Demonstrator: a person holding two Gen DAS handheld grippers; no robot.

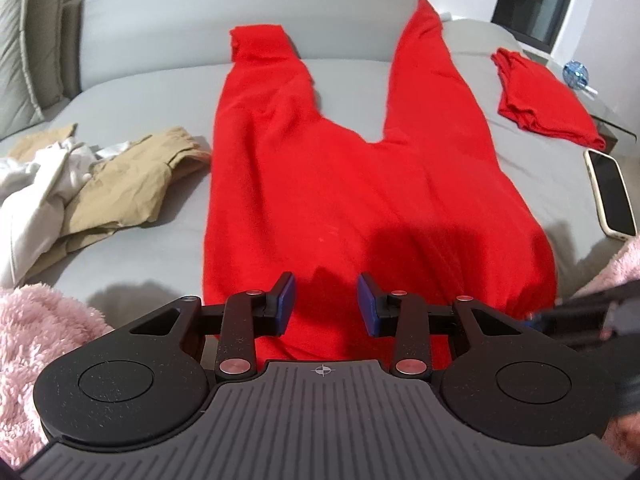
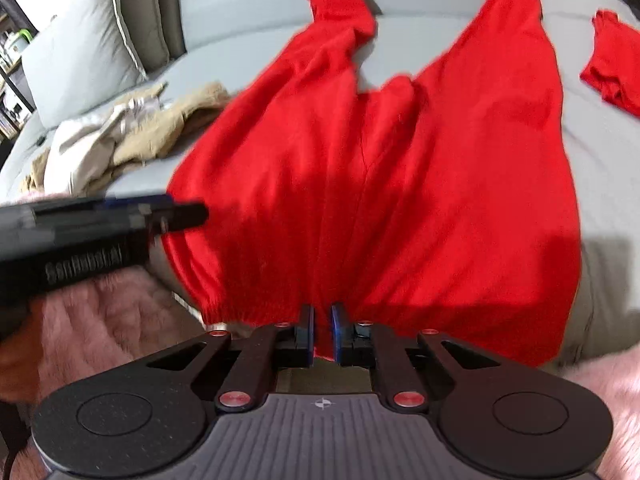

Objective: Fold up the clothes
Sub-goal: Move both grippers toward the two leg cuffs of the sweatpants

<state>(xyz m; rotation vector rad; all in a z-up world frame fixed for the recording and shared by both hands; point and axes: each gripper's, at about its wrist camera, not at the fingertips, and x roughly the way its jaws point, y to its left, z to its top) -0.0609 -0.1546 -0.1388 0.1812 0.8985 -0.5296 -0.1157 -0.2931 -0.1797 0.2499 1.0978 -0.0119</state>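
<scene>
Red pants (image 1: pixel 344 184) lie flat on the grey sofa seat (image 1: pixel 160 96), legs pointing away, waistband toward me. My left gripper (image 1: pixel 326 304) is open, its blue pads hovering over the waistband area. In the right wrist view the pants (image 2: pixel 400 184) fill the middle; my right gripper (image 2: pixel 322 334) is shut on the waistband edge. The left gripper (image 2: pixel 176 212) shows there as a blurred black bar at the pants' left side.
A crumpled tan and white garment pile (image 1: pixel 96 184) lies left of the pants. A folded red garment (image 1: pixel 540 96) lies at the right. A phone (image 1: pixel 610 192) lies near the right edge. Pink fluffy fabric (image 1: pixel 36 344) lies at the near edge. Cushions (image 2: pixel 80 40) stand at back left.
</scene>
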